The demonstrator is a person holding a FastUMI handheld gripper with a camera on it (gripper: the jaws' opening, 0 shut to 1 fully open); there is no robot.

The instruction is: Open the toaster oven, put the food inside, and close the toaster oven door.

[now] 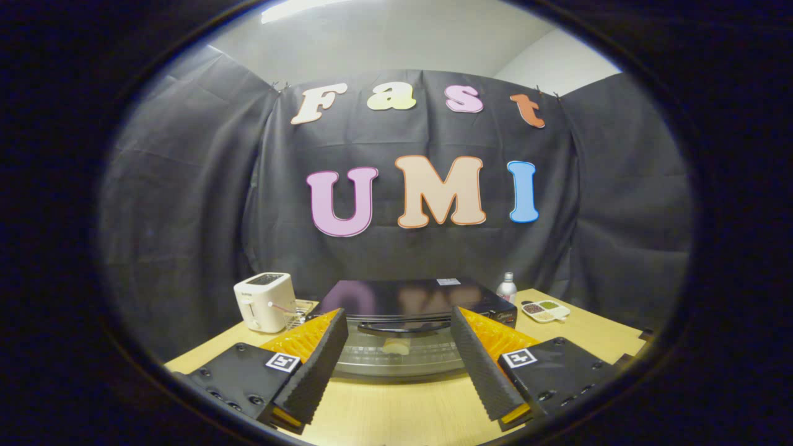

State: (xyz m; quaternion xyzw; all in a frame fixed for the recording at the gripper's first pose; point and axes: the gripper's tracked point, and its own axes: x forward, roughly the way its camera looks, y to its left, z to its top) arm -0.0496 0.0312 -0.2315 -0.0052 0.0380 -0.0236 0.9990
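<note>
So the gripper (396, 347) is hovering low over the wooden table (396, 409) with its two fingers (319, 359) spread wide apart, gripping nothing, and pointing straight at the toaster oven (415, 310). That oven is sitting right ahead of the fingertips, pretty much framed in the gap between them, with its dark shiny top facing up and its glass door (396, 356) looking shut. A dark handle (403, 326) is running across the top of the door, and it's lining up between the two fingers but not touching either one. Behind the glass something pale and small, the food (395, 347), is showing on the rack, though it's too blurry through the door to say what kind it is. Off to the left of the oven a white pop-up toaster (266, 301) is standing upright near the table's back corner, with some kind of wire rack (300, 311) sitting between it and the oven. On the other side, a small bottle (507, 288) is standing just behind the oven's right rear corner, and a little white divided dish (545, 310) with a few different fillings in its compartments is resting on the table just to the right of the oven.
</note>
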